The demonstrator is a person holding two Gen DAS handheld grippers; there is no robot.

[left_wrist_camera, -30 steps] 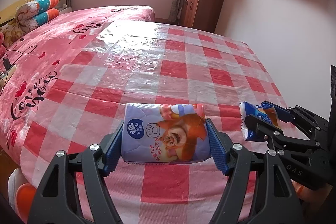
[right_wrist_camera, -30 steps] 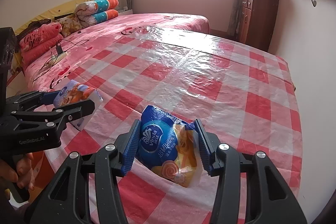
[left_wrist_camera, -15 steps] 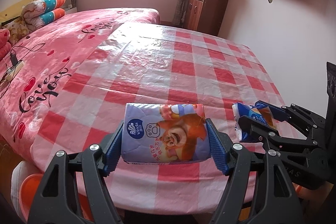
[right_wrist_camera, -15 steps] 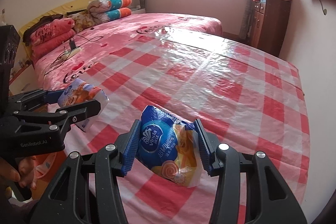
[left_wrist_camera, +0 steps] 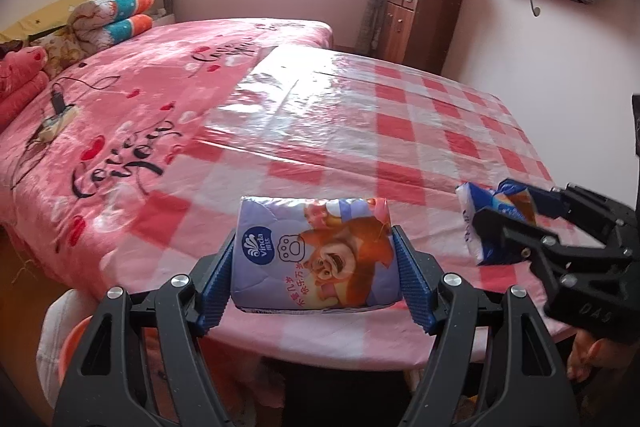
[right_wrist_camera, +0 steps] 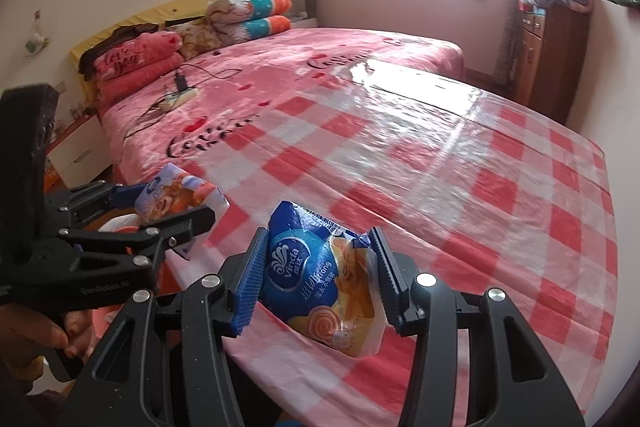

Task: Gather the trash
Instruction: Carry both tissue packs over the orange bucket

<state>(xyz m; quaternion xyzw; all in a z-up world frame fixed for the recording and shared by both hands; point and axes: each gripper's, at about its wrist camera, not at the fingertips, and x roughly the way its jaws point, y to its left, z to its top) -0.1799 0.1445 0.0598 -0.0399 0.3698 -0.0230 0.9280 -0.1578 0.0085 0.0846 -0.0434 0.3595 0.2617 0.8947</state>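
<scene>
My left gripper (left_wrist_camera: 316, 279) is shut on a lilac tissue pack with a cartoon bear (left_wrist_camera: 316, 255), held in the air above the near edge of the red-checked cloth (left_wrist_camera: 400, 131). My right gripper (right_wrist_camera: 318, 283) is shut on a crumpled blue and orange tissue wrapper (right_wrist_camera: 320, 279), also lifted over the cloth's near edge. In the left wrist view the right gripper (left_wrist_camera: 516, 223) and its wrapper (left_wrist_camera: 484, 223) are at the right. In the right wrist view the left gripper (right_wrist_camera: 160, 203) and its pack (right_wrist_camera: 176, 195) are at the left.
The checked plastic cloth covers the foot of a pink bed (left_wrist_camera: 140, 99). A power strip with a charger and cable (left_wrist_camera: 58, 115) lies on the bed. A wooden cabinet (left_wrist_camera: 420, 23) stands against the far wall. A white and orange object (left_wrist_camera: 68, 343) is on the floor, lower left.
Both grippers have pulled back and risen from the cloth with their items. The cloth's near edge and the floor now show below them.
</scene>
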